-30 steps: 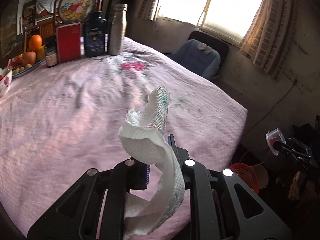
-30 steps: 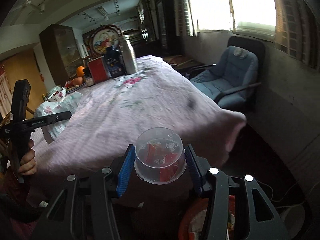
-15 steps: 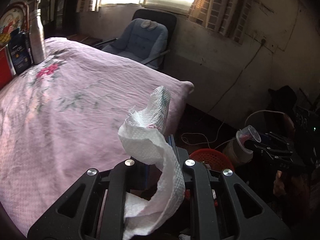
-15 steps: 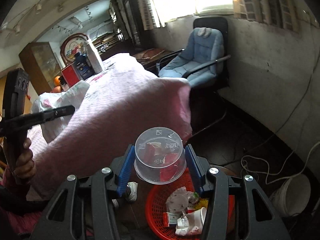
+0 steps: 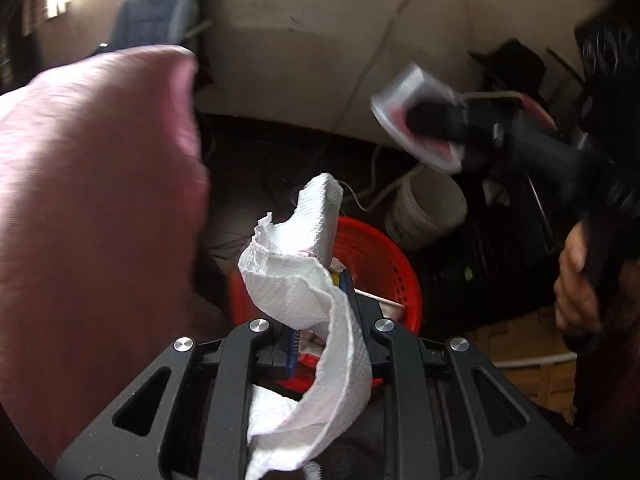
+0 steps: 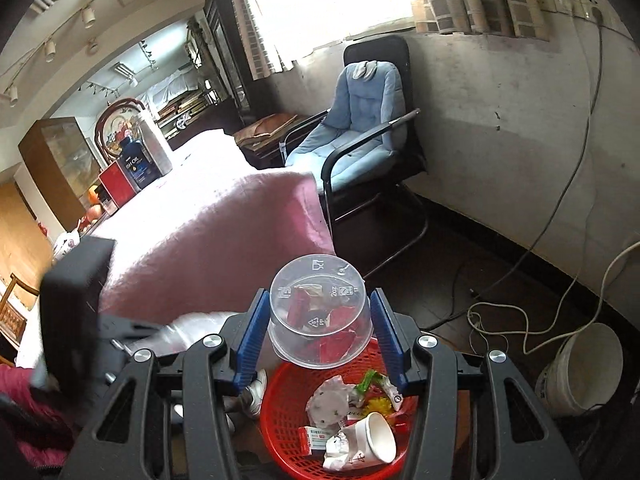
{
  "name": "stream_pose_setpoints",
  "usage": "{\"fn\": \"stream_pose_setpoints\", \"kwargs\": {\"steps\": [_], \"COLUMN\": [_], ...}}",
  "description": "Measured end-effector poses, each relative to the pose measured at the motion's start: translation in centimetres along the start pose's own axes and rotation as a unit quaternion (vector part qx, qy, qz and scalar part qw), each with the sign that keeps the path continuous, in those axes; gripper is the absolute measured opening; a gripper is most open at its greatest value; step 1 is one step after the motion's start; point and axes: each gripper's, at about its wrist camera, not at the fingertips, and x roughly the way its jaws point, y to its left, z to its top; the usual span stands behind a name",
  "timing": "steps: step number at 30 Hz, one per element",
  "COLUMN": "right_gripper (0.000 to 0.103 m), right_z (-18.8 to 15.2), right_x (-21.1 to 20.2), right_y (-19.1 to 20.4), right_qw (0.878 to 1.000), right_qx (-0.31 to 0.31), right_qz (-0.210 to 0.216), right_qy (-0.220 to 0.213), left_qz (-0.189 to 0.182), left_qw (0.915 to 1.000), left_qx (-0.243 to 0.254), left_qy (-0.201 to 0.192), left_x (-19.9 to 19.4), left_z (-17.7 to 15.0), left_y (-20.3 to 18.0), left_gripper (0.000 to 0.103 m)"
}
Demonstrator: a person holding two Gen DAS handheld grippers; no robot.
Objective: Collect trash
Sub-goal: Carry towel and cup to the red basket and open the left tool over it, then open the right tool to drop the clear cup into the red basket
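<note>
Bringing trash to the basket point(image 6: 280, 420): left gripper point(image 5: 320, 312) pinches a tissue point(image 5: 304, 292), jaws lately easing; right gripper point(image 6: 320, 336) clamps a cup point(image 6: 320, 316) at the basket's 12 o'clock. Next, release both inside.

Embossed paper towel point(image 5: 304, 292) (matt white)

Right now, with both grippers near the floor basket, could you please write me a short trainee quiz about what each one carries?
1. What does the left gripper carry?
2. True or false: the clear plastic cup in the right gripper is empty.
3. The red basket already holds: A) a white paper cup and wrappers, B) oranges, C) nothing.

Key:
1. A crumpled white paper towel.
2. False; red scraps show inside it.
3. A.
</note>
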Motion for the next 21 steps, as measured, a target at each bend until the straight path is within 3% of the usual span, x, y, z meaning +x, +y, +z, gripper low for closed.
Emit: {"fn": "stream_pose_setpoints", "kwargs": {"steps": [2, 4, 5, 6, 12, 15, 21], "right_gripper": [0.051, 0.051, 0.051, 0.051, 0.051, 0.051, 0.051], "right_z": [-0.1, -0.3, -0.4, -0.5, -1.0, -1.4, -2.0], "right_x": [0.0, 0.1, 0.1, 0.2, 0.6, 1.1, 0.6], "right_y": [-0.2, -0.4, -0.5, -0.6, 0.0, 0.6, 3.6], "right_qw": [1.0, 1.0, 1.0, 1.0, 1.0, 0.999, 0.998], "right_qx": [0.001, 0.002, 0.004, 0.006, 0.006, -0.002, -0.044], "right_qz": [0.0, 0.003, 0.004, 0.005, 0.013, 0.019, 0.012], "right_qy": [0.0, 0.003, 0.005, 0.007, 0.018, 0.031, 0.047], "left_qz": [-0.016, -0.019, -0.016, -0.011, 0.029, 0.068, 0.152], "left_qw": [0.9998, 0.9998, 0.9998, 0.9998, 0.9989, 0.9965, 0.9834], "left_qx": [0.004, -0.003, -0.01, -0.015, -0.028, -0.027, -0.027], "left_qy": [0.007, 0.007, 0.002, -0.006, -0.023, -0.04, -0.096], "left_x": [0.8, 1.0, 0.8, 0.5, -0.7, -2.1, -6.1], "left_z": [-0.2, -0.1, -0.1, -0.1, 0.4, -0.1, -1.8], "left_y": [-0.2, 0.0, 0.3, 0.5, 1.1, 1.5, 2.3], "left_gripper": [0.024, 0.048, 0.069, 0.08, 0.083, 0.085, 0.089]}}
